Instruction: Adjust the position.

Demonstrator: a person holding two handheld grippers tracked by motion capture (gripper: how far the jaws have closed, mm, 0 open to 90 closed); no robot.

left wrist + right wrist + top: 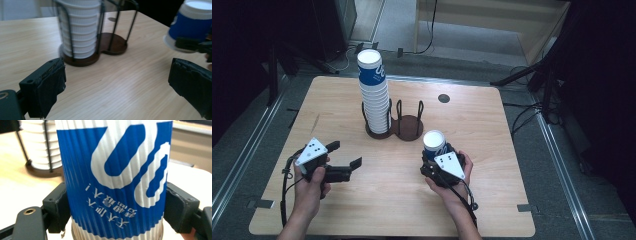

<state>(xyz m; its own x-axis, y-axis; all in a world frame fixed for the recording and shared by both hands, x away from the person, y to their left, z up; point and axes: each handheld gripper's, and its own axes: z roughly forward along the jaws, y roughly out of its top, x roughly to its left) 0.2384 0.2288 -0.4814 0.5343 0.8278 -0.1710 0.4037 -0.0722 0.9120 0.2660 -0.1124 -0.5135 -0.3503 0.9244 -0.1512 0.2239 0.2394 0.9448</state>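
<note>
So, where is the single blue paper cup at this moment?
In the high view the blue paper cup is upside down between the jaws of the right gripper, at the table's right-centre, just in front and right of the empty ring of the cup holder.

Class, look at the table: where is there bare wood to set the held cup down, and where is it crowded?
Bare wood lies between the left gripper and the right gripper, and right of the empty half of the rack towards the table edge. It is crowded round the cup stack. The blue cup is upside down.

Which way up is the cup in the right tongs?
Upside down: the blue cup in the right tongs shows inverted lettering, its closed base on top.
</note>
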